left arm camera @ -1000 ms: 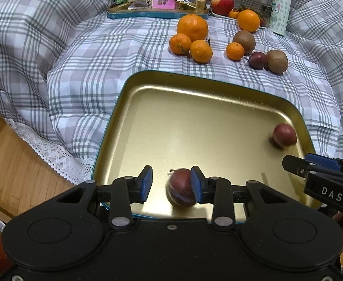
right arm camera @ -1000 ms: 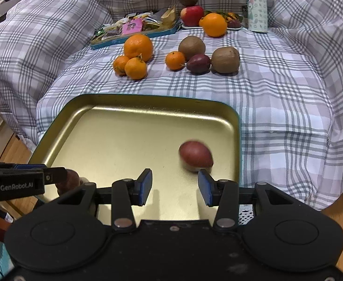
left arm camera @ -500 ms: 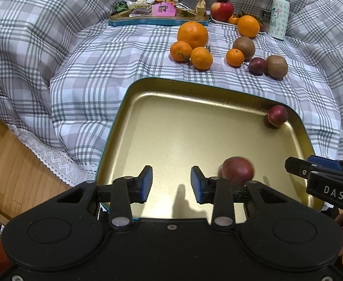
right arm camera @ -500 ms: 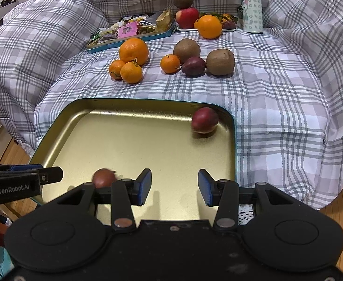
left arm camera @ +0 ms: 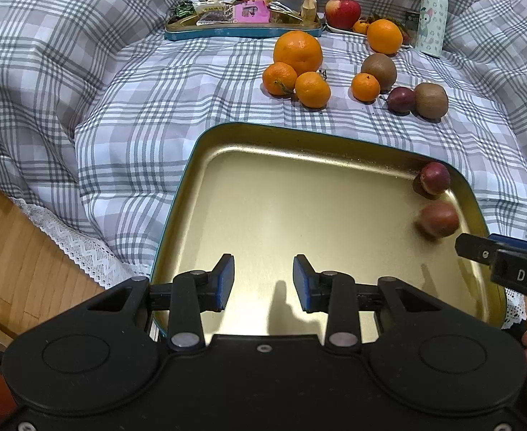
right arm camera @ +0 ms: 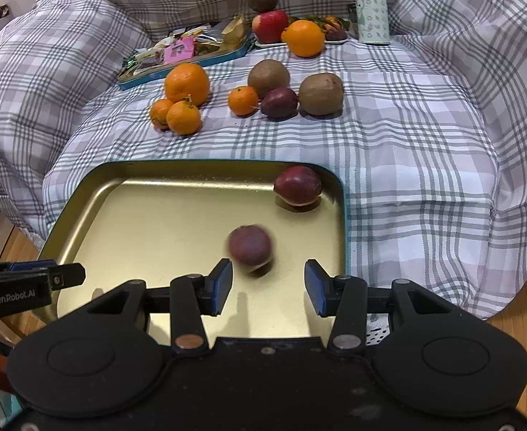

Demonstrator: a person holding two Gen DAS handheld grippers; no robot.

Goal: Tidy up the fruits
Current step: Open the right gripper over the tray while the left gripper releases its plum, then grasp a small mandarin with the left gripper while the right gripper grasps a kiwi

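Observation:
A gold tray (left arm camera: 299, 133) (right arm camera: 191, 165) lies at the near edge of the checked bedcover, and its near edge is hidden under both gripper bodies. One dark red passion fruit (left arm camera: 435, 178) (right arm camera: 297, 185) rests in the tray's far right corner. A second one (left arm camera: 439, 219) (right arm camera: 250, 245) is blurred, rolling on the tray floor just beyond the right gripper's pads. My left gripper (left arm camera: 263, 283) hangs over the tray's near left part, pads apart and empty. My right gripper (right arm camera: 267, 285) is open over the near right part, gripping nothing.
Beyond the tray on the cover lie a big orange (left arm camera: 297, 52), mandarins (left arm camera: 312, 89), kiwis (left arm camera: 431, 100) and another passion fruit (left arm camera: 401, 100). Farther back are a snack tray (left arm camera: 242, 18), an apple (left arm camera: 342, 12) and a bottle (left arm camera: 433, 18). Wooden floor (left arm camera: 19, 269) lies left of the bed.
Both fruits rolled across the tray: one ran to the far right corner and stopped, the other went from under my left gripper toward the right side. Neither gripper's gap changed.

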